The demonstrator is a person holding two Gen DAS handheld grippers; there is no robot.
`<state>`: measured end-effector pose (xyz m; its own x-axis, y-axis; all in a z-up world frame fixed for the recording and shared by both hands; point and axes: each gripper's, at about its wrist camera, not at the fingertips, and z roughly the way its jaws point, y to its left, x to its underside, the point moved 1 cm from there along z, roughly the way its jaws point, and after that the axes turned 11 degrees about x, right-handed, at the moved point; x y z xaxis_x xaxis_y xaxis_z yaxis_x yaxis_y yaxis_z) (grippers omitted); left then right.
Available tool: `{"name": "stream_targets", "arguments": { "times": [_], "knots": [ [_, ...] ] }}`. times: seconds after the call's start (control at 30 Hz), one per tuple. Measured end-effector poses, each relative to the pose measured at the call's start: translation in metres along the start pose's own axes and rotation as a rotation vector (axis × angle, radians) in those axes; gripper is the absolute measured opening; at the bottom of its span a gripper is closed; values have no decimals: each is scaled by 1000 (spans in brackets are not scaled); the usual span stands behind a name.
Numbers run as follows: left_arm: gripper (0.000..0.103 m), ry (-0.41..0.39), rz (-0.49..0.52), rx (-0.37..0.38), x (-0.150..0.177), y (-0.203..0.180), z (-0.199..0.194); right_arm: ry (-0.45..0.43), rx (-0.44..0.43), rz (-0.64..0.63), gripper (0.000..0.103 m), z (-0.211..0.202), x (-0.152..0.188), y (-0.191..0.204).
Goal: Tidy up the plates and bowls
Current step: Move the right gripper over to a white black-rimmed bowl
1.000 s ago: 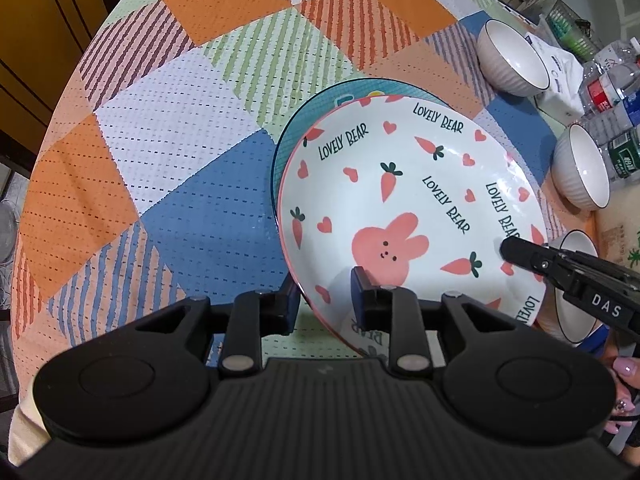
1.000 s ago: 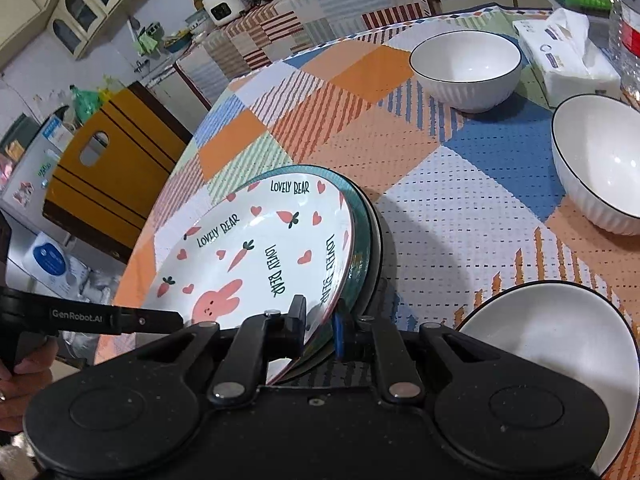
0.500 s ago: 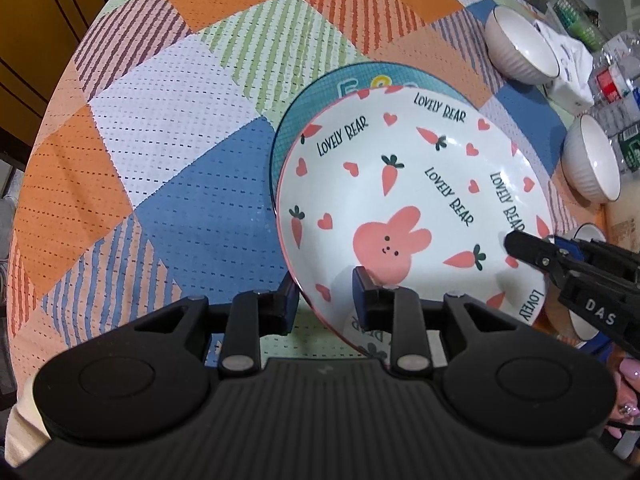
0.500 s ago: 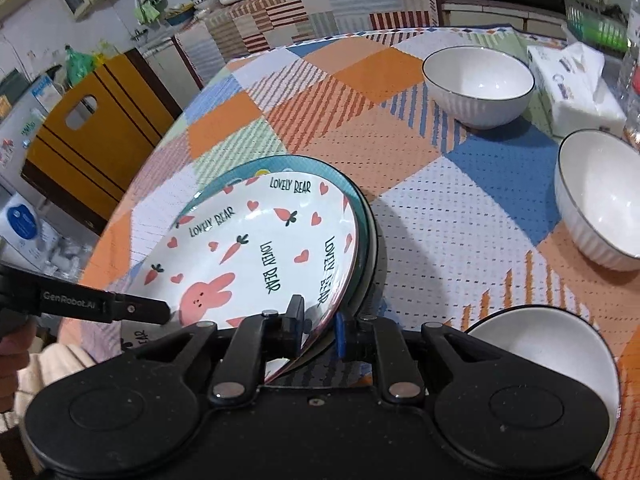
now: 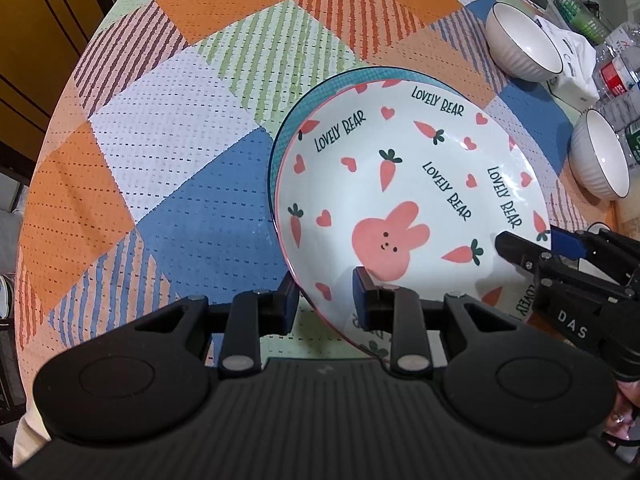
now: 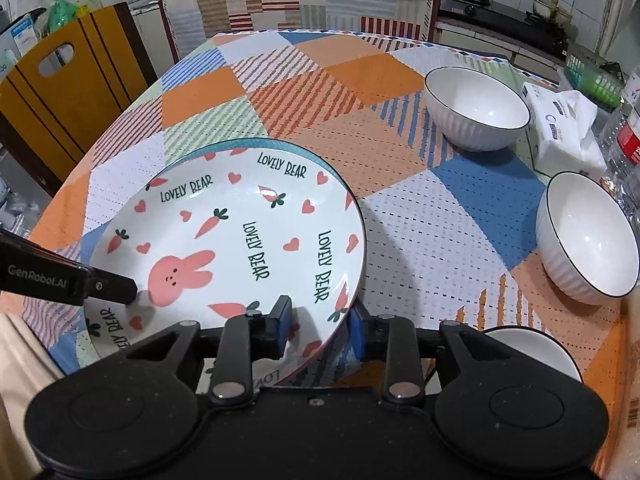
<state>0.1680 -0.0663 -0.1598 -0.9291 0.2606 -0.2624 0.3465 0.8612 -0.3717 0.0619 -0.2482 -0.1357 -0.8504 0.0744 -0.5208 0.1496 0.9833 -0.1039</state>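
Note:
A white bunny plate printed "LOVELY BEAR" sits over a teal plate whose rim shows behind it. My left gripper is shut on the bunny plate's near rim. My right gripper grips the plates' edge from the other side, one finger on top and one under; it also shows in the left wrist view. The bunny plate nearly covers the teal plate in the right wrist view. Two white ribbed bowls stand on the table at right, and a third bowl is by my right gripper.
The round table has a checked cloth. A tissue pack and water bottles stand at the right edge. A yellow-brown chair stands beyond the table's left side. A kitchen counter is behind.
The two plates have been levelled and lowered: they were tilted with the teal plate's edge showing at the right, and now the bunny plate lies nearly flat over it. Both grippers keep their hold.

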Motion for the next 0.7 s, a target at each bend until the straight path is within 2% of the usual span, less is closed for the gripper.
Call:
{"name": "stream_targets", "arguments": {
  "times": [0.17,0.3,0.47,0.6,0.7],
  "knots": [
    [27,-5,19,-22,3,-4,-4,1,-10,18,38,2,0,-1],
    [27,-19,73,-50,3,-16,-17,-36,-21,50,39,-13,0,-16],
    [27,10,213,-64,-2,-49,-29,-131,70,35,43,-47,-1,-43],
    [28,35,348,-103,0,-80,-37,-192,77,51,47,-79,0,-72],
    [28,45,413,-90,2,-100,-46,-223,72,54,48,-102,1,-94]
  ]
}}
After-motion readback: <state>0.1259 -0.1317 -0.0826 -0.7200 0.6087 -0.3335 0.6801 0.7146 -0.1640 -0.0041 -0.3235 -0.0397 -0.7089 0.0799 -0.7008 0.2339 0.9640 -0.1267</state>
